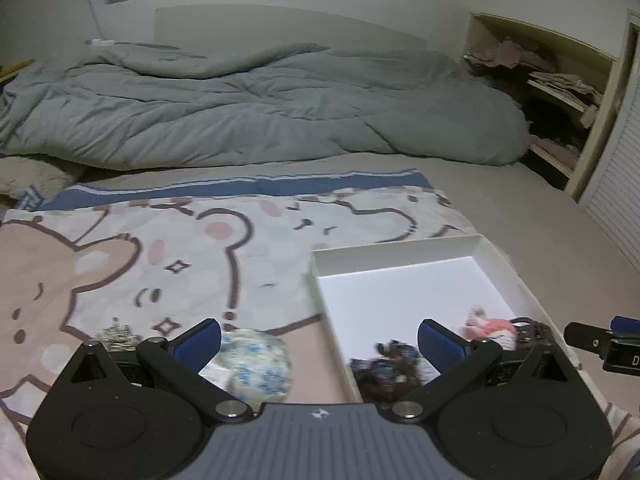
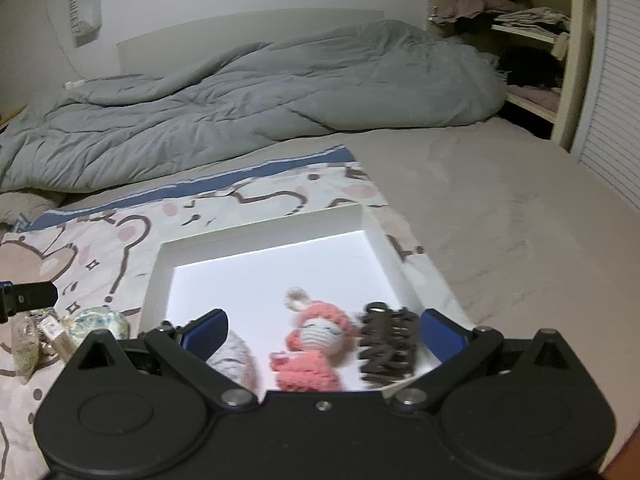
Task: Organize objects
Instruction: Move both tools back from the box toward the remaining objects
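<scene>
Both grippers are angled down toward the bed. The right gripper (image 2: 322, 334) hangs over the near end of the white box (image 2: 256, 236), blue pads spread as wide as they go and nothing pinched; the pink crochet doll (image 2: 316, 344) and the dark brown hair claw (image 2: 386, 346) lie on the box floor between the fingers, side by side and just about touching, but the pads don't press on either. A grey rounded thing (image 2: 236, 360) sits by the left pad, half covered by the gripper body, can't tell what it is. The left gripper (image 1: 320, 344) is also spread wide and empty, straddling the box's left wall: the blue-flowered round pouch (image 1: 252, 364) is on the cartoon bear blanket (image 1: 160, 248) just outside the box, and a dark blurry bundle (image 1: 384, 368) is inside it, too smeared to name. The doll (image 1: 490, 328) shows behind the right finger there. Something shiny (image 1: 116, 336) peeks over the left finger linkage, mostly hidden. The other gripper's tip (image 1: 592, 338) pokes in at the right edge. In the right view a few small packets (image 2: 28, 344) lie on the blanket near the pouch, fuzzy. The box's near edge is cut off by both gripper bodies. A grey duvet (image 2: 240, 96) is bunched behind.
</scene>
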